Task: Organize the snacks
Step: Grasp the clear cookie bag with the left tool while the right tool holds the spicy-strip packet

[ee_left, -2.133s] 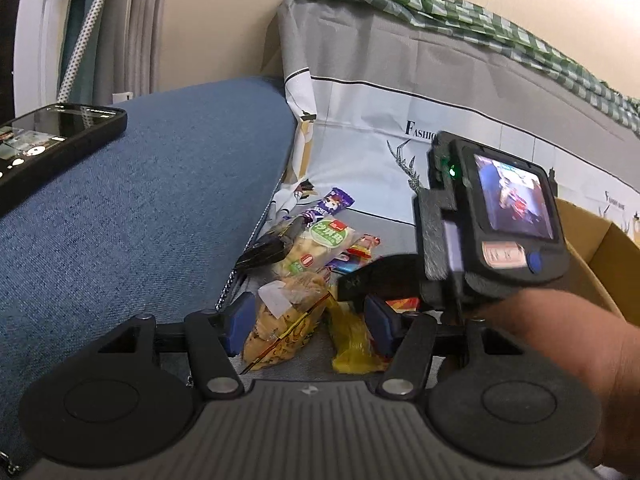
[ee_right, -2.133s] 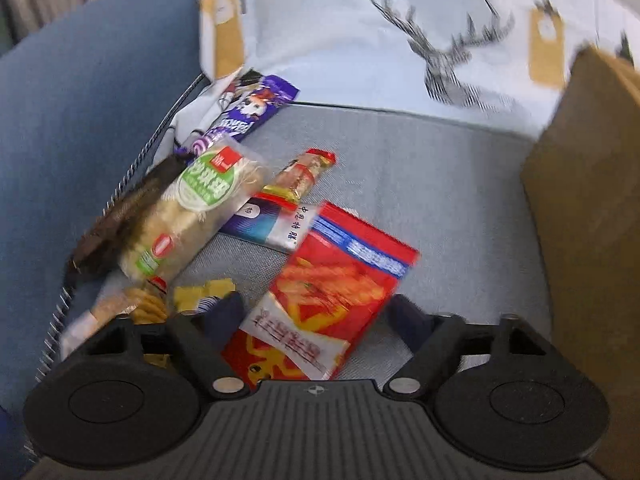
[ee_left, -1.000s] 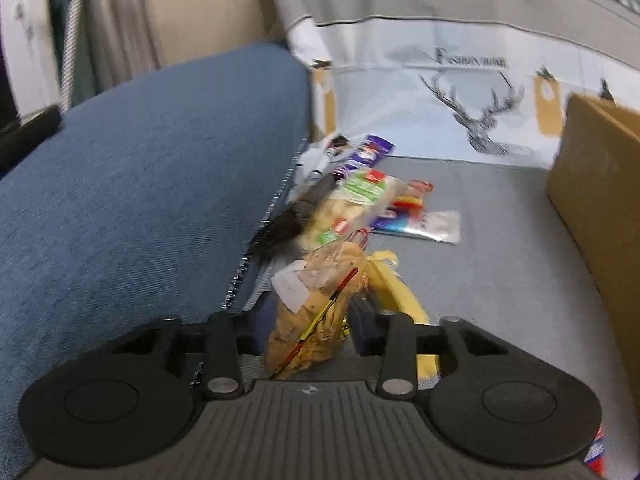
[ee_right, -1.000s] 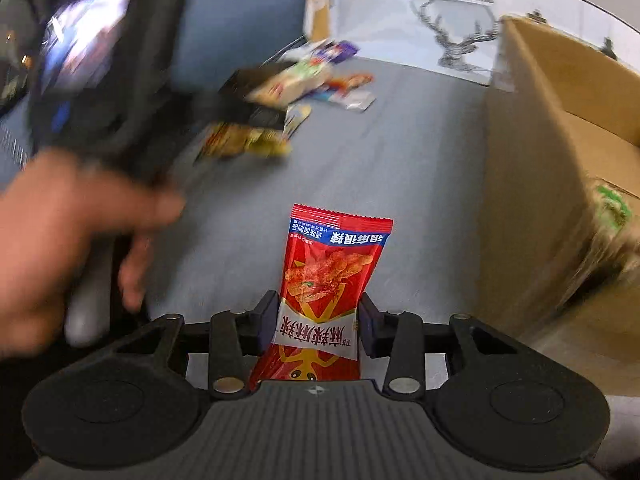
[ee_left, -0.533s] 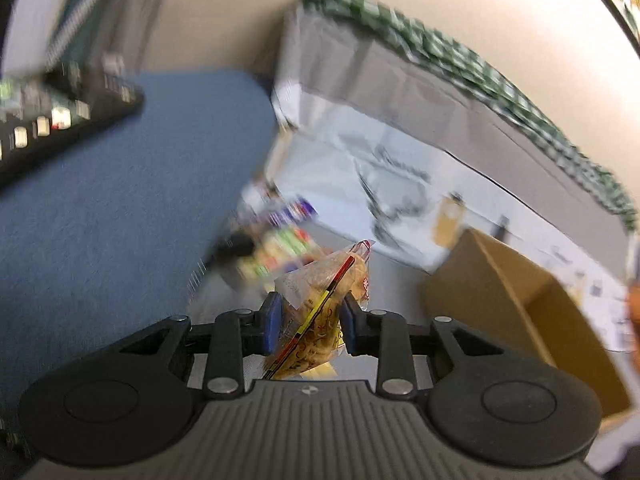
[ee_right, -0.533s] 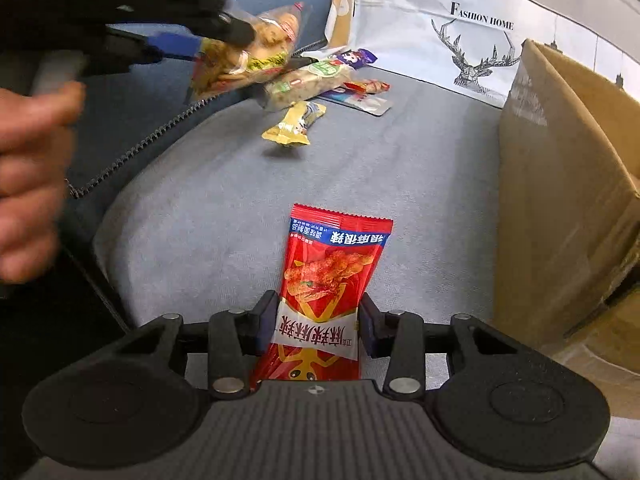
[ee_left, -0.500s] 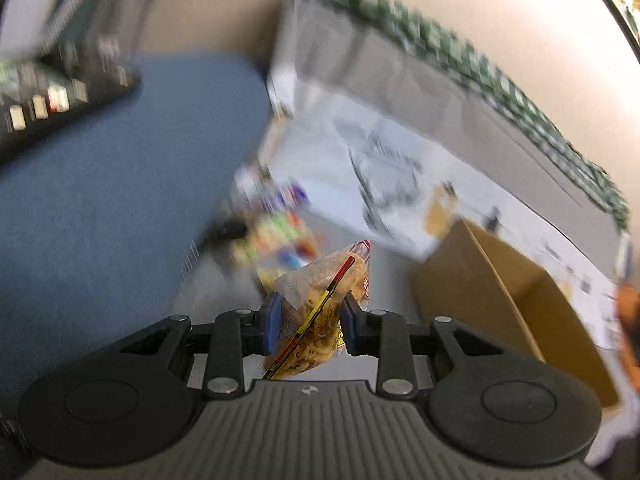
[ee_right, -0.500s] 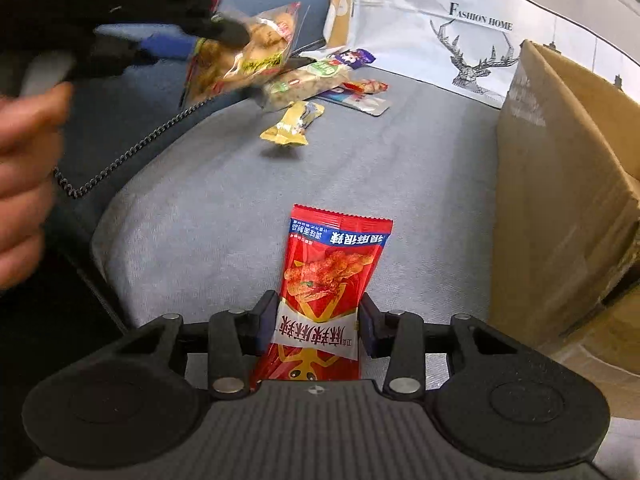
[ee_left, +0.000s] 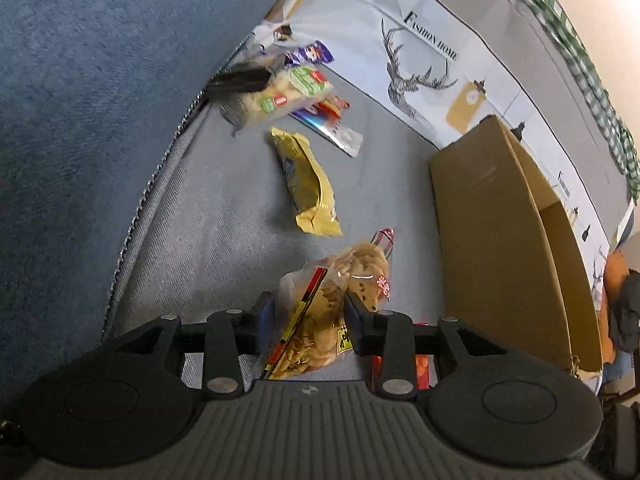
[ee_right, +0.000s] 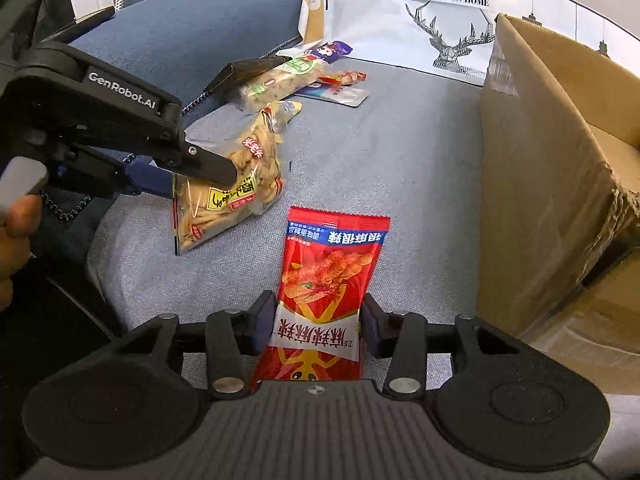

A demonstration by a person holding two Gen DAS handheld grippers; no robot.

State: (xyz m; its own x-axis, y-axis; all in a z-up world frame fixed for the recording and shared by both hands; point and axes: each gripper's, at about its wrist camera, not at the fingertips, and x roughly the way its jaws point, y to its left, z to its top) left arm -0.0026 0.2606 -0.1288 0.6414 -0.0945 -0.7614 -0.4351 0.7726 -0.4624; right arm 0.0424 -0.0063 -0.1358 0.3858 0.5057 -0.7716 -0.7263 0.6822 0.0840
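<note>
Both tongs, left (ee_left: 310, 314) and right (ee_right: 318, 322), point steeply downward, jaws opening.

Home, living room or bedroom by look of it. Grey woven fabric seat cushion (ee_right: 420, 152) underfoot, blue denim-like upholstered armrest (ee_left: 80, 100) running alongside, metal zip along seam. White printed cloth with deer-head drawing and "FASHION HOME" lettering (ee_right: 440, 12) draped behind. Green-and-white checked fabric (ee_left: 580, 52) along top edge, beige painted wall above. Open brown cardboard box (ee_right: 552, 168) sitting on cushion. Loose packaged snacks scattered on sofa, household clutter, no shelving or counters.
</note>
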